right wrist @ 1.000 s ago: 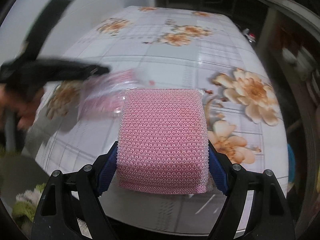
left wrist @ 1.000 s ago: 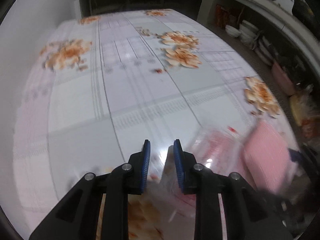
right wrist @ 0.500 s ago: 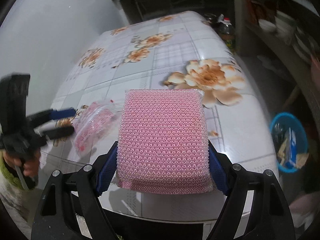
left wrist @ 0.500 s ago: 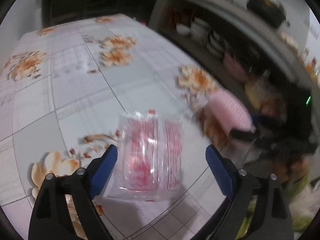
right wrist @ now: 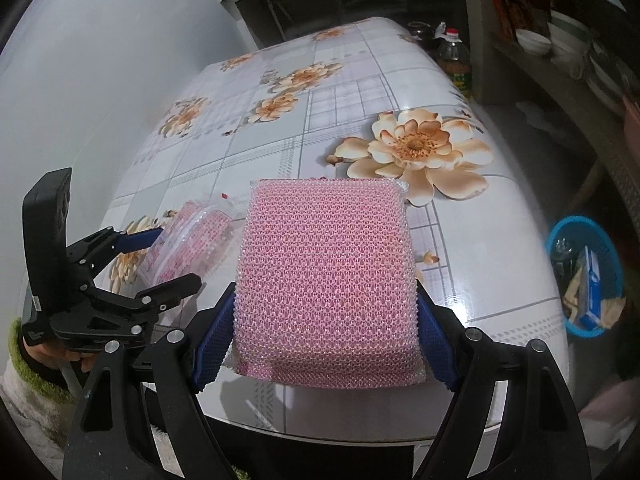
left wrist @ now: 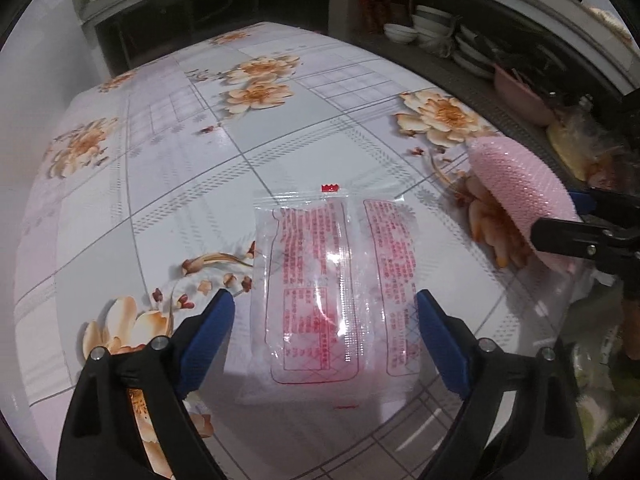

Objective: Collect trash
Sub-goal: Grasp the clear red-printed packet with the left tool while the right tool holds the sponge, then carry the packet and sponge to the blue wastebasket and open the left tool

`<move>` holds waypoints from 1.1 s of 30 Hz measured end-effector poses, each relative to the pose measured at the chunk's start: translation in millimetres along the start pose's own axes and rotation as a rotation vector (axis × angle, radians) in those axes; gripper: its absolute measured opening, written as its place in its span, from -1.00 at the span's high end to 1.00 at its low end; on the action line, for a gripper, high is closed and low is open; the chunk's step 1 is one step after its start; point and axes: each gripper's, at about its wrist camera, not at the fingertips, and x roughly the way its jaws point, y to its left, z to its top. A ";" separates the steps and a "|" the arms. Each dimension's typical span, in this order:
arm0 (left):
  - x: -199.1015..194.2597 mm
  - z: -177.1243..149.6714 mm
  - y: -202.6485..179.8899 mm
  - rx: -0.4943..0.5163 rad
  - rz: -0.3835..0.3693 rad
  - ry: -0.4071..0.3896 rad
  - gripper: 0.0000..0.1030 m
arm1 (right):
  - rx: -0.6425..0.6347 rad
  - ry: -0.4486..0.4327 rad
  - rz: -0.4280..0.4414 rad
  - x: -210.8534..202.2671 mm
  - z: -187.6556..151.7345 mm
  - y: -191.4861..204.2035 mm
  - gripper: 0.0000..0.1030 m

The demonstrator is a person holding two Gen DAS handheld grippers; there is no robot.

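Left wrist view: the left tongs (left wrist: 325, 322) are spread and narrowing slightly, their pads clear of the clear wrapper (left wrist: 334, 286) lying flat between them on the flowered tabletop (left wrist: 168, 168). Right wrist view: the right tongs (right wrist: 325, 330) pinch a pink mesh sponge (right wrist: 326, 280) above the tabletop's near edge, right of the wrapper.

Black claw (left wrist: 325, 336) frames (silver screws), blue ribbed pads (right wrist: 211, 342); fuzzy green-white sleeve (right wrist: 24, 364).

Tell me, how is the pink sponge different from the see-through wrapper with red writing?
The pink sponge is thick, netted and solid pink; the wrapper is flat, clear plastic printed with red text. The sponge is squeezed in the right tongs above the table; the wrapper lies on the table between the left tongs, whose jaws are closing but not touching it. Both are roughly rectangular.
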 end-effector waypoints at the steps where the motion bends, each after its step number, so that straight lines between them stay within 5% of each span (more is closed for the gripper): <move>1: -0.1 0.4 -1.8 0.006 0.022 -0.004 -0.54 | 0.002 0.000 0.000 -0.6 -0.4 -0.5 -0.49; 5: -2.4 3.6 -3.2 -0.015 0.036 -0.008 -0.21 | 0.005 -0.005 0.005 -3.2 -0.8 -2.2 -0.49; 11: -3.1 5.5 -9.7 0.005 0.073 -0.020 -0.07 | 0.004 -0.006 0.009 -4.2 -1.1 -2.0 -0.49; 33: -23.6 10.6 -16.2 0.032 0.129 -0.082 -0.04 | -0.010 -0.012 0.007 -7.6 1.8 -1.7 -0.49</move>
